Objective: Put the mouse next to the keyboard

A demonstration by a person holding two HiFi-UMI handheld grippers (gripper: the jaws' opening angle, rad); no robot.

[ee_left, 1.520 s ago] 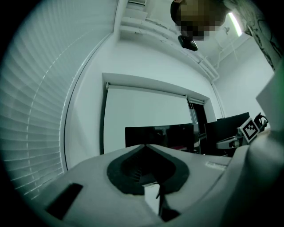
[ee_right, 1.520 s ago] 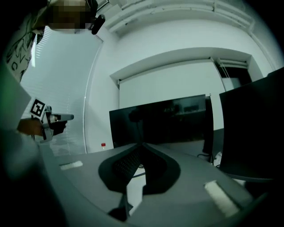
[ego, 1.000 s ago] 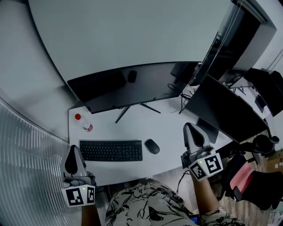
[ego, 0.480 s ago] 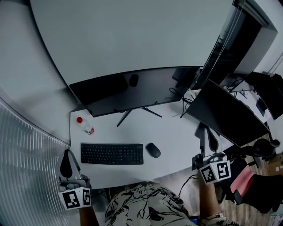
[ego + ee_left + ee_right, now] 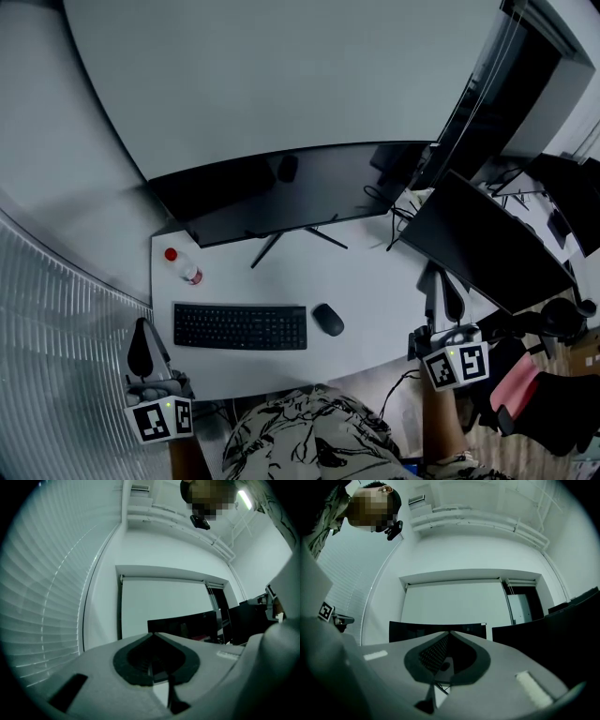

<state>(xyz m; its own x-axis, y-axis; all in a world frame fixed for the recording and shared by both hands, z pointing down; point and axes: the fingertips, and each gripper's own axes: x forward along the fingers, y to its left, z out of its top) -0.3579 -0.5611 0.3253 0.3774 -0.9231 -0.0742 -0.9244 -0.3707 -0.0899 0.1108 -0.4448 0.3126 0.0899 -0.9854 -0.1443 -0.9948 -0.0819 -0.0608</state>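
A black mouse [image 5: 328,320] lies on the white desk [image 5: 370,281], just right of the black keyboard [image 5: 240,326], with a small gap between them. My left gripper [image 5: 142,328] hangs off the desk's front left corner, shut and empty. My right gripper [image 5: 439,281] stands over the desk's front right edge, well right of the mouse, also shut with nothing in it. In the left gripper view the jaws [image 5: 152,635] meet at a point. The right gripper view shows its jaws [image 5: 450,633] closed the same way, facing the monitors.
A wide dark monitor [image 5: 281,187] stands at the back of the desk, a second dark monitor [image 5: 478,246] at the right with cables between them. A red-capped bottle [image 5: 184,266] sits behind the keyboard's left end. Window blinds [image 5: 56,356] run along the left. A chair [image 5: 534,384] is at the right.
Both grippers have drawn back from the desk toward the person, the right one moving rightward off the desk edge. Mouse and keyboard have stayed put.
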